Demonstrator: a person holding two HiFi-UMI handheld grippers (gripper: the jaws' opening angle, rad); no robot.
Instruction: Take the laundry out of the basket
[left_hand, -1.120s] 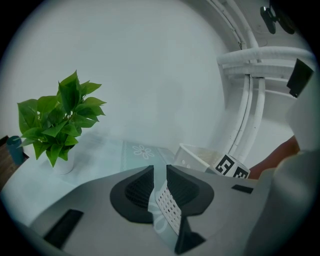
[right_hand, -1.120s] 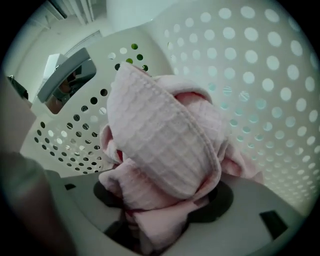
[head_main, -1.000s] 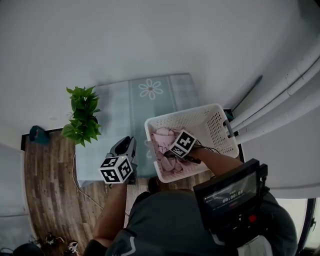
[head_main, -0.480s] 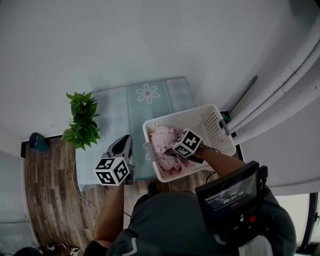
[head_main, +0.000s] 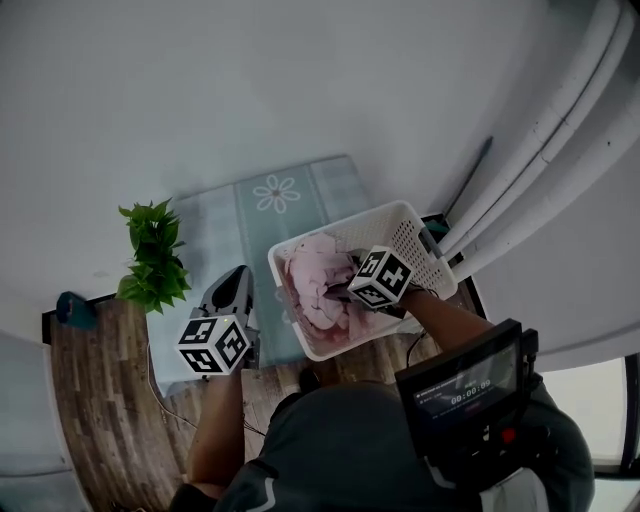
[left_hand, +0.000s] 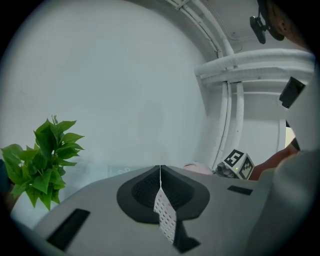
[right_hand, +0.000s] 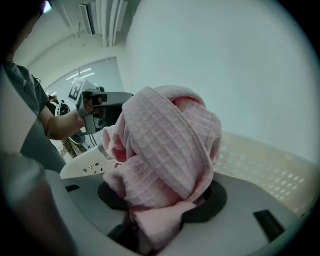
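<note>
Laundry (right_hand: 165, 160), pink, is being clamped by the right gripper (head_main: 340, 293), reaching into the basket (head_main: 412, 232); the left gripper (left_hand: 160, 172) is hovering alongside, jaws together.

Green leafy plant (head_main: 152, 255) at left of the head view, just beside a pale blue checked mat (head_main: 262, 200) with 1 white flower print. Wood-plank floor (head_main: 100, 400) lower left. White pipes (head_main: 560, 130) along the wall, upper right. Small teal object (head_main: 72, 308) at left edge. Dark screen (head_main: 462, 385) lower right.
</note>
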